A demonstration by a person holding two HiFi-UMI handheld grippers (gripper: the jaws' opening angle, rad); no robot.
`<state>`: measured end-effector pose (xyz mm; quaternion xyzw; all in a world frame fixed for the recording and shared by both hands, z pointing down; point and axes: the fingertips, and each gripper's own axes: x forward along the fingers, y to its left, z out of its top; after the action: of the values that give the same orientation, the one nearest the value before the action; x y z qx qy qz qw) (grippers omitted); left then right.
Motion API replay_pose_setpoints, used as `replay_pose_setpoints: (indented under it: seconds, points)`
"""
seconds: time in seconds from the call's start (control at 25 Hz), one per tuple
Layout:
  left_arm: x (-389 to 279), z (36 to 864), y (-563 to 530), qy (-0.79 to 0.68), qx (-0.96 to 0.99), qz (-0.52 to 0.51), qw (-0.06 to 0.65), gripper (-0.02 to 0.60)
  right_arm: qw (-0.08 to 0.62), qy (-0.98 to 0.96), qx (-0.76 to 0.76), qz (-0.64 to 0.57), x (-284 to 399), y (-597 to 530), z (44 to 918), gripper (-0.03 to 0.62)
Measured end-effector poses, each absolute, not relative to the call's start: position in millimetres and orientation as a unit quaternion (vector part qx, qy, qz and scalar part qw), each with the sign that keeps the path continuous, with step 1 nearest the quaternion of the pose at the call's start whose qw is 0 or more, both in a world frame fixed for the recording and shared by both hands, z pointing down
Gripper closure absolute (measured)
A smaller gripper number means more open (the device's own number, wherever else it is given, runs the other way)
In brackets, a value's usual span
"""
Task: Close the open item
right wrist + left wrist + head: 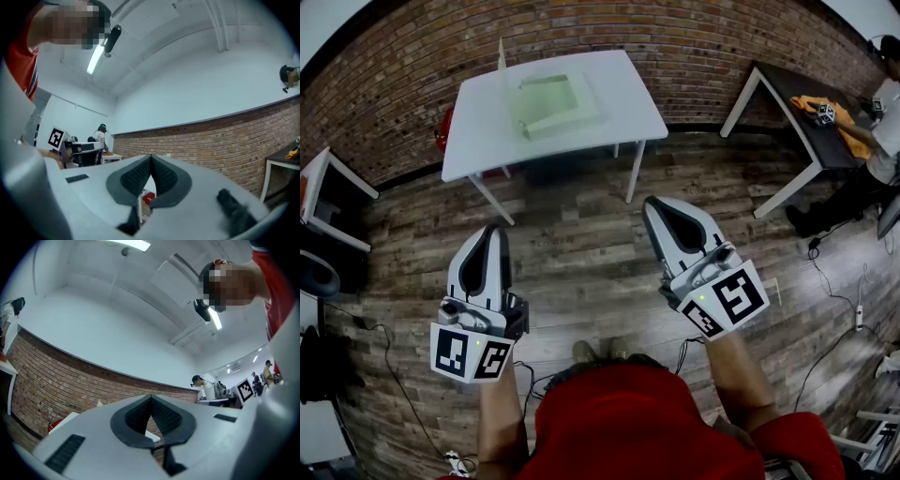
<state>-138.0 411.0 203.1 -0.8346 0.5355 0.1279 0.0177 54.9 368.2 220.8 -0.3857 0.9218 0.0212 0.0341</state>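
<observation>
Your left hand-held gripper [494, 231] and right hand-held gripper [652, 202] both have their jaws pressed together with nothing between them. In each gripper view the ribbed pads [165, 416] meet along a closed seam, and both cameras look out over the room at wall height.

You hold both over bare plank floor [581, 253], and a wide stretch of that floor lies open between the gripper tips and the white table [478, 136] ahead. The near edge of the table faces you, with its slanted legs coming down toward the floor in front of each gripper. A brick wall [403, 89] runs close behind the table, so there is little room at its far side. To your right a dark table [802, 98] stands at an angle with a person [881, 131] at its far end. To your left a small white table [321, 183] sits at the edge of view. Cables [394, 370] trail over the floor beside your feet and off to the right.

The box [553, 105] lies on the white table, toward the middle and back, with its top open and a thin flap [502, 58] standing upright at its left side. It is well apart from both hand-held grippers, ahead of them, and sits between the lines of the two, somewhat nearer the left one's.
</observation>
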Motion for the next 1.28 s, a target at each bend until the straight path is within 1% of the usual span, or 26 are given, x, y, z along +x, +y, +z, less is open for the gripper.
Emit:
replay_pose_setpoints:
  seconds: [0.28, 0.48, 0.64, 0.96, 1.28]
  points:
    - [-130.4, 206.3, 406.7, 0.536, -0.834, 0.127, 0.016, 0.571, 0.036, 0.923, -0.382, 0.027, 59.3, 365.0, 221.2, 0.563]
    - [-120.0, 207.6, 403.1, 0.538, -0.833, 0.128, 0.010, 0.571, 0.076, 0.926, -0.370, 0.011, 73.7, 365.8, 214.4, 0.562]
    - [-110.1, 206.0, 400.7, 0.545, -0.828, 0.129, 0.010, 0.571, 0.084, 0.927, -0.366, 0.009, 91.7, 359.5, 211.2, 0.562]
    - [-94.4, 204.2, 394.5, 0.567, -0.815, 0.119, 0.023, 0.571, 0.070, 0.933, -0.353, 0.012, 120.5, 342.3, 222.5, 0.562]
    - [-104.1, 213.6, 368.6, 0.592, -0.799, 0.107, 0.021, 0.571, 0.051, 0.938, -0.343, 0.012, 112.8, 319.7, 229.7, 0.563]
